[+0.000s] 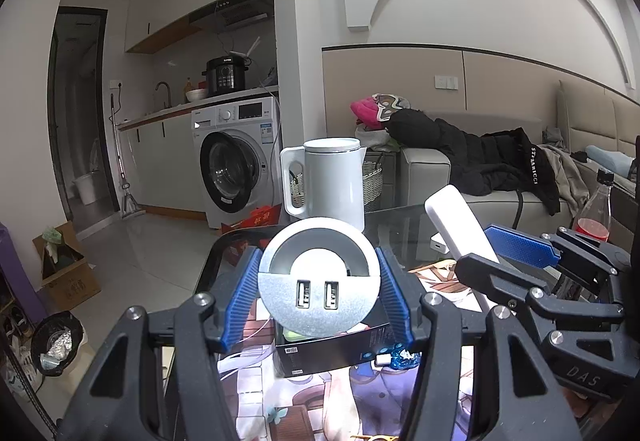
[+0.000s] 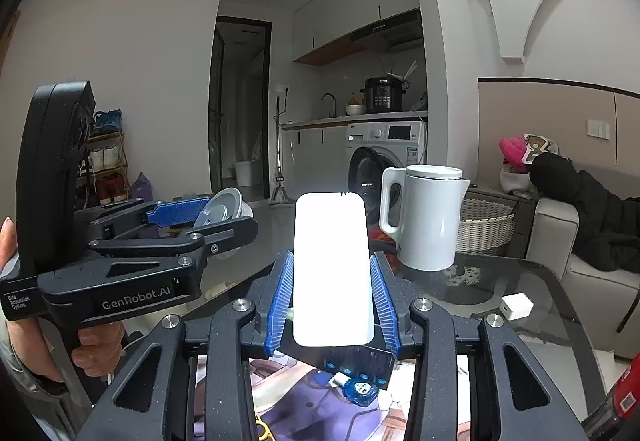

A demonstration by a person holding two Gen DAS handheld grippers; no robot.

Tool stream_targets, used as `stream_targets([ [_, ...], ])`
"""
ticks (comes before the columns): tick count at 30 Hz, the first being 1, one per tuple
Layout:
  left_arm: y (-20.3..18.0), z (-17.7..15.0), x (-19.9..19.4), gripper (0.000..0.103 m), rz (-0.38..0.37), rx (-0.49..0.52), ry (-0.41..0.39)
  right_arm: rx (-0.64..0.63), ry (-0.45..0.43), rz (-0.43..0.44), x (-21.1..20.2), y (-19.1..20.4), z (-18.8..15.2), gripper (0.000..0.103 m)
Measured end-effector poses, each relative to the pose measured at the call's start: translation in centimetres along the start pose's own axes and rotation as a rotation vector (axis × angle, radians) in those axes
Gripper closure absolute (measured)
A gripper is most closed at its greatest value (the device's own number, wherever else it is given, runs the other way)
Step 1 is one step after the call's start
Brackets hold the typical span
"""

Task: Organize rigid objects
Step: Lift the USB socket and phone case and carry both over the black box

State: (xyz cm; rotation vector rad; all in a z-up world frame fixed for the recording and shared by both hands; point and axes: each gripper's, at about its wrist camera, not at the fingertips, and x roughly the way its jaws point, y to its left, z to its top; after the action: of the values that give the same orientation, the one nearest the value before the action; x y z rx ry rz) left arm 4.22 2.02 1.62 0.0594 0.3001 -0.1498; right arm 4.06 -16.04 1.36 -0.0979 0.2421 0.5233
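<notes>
A small flat, its kitchenette and washing machine (image 1: 232,169) behind, frames a dark glass table (image 2: 520,281) with a white electric kettle (image 1: 334,181) standing at its far side. The left claw (image 1: 318,289) pinches a round silver USB charging hub (image 1: 318,281), blue pads pressed on either edge of the disc, its two ports facing the camera. The right claw (image 2: 334,305) grips a white power bank (image 2: 331,269) by its long sides, held upright above the table. Both are held over an open black box (image 1: 332,349) resting on a printed mat (image 1: 304,401); a small white charger cube (image 2: 517,306) sits apart on the glass.

Both things look stiff, smooth plastic or metal, light to moderate in weight. The power bank's glossy flanks seem slippery, so a hold low across its width should be steadier. The hub's curved rim gives the pads little contact; it could twist, so gripping across its full width seems wise.
</notes>
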Motion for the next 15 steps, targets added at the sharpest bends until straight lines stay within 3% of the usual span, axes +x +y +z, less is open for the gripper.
stream_targets([
  [15, 0.3, 0.7, 1.5, 0.046, 0.008, -0.046, 0.001, 0.028, -0.014, -0.006, 1.6, -0.7, 0.9, 0.064],
])
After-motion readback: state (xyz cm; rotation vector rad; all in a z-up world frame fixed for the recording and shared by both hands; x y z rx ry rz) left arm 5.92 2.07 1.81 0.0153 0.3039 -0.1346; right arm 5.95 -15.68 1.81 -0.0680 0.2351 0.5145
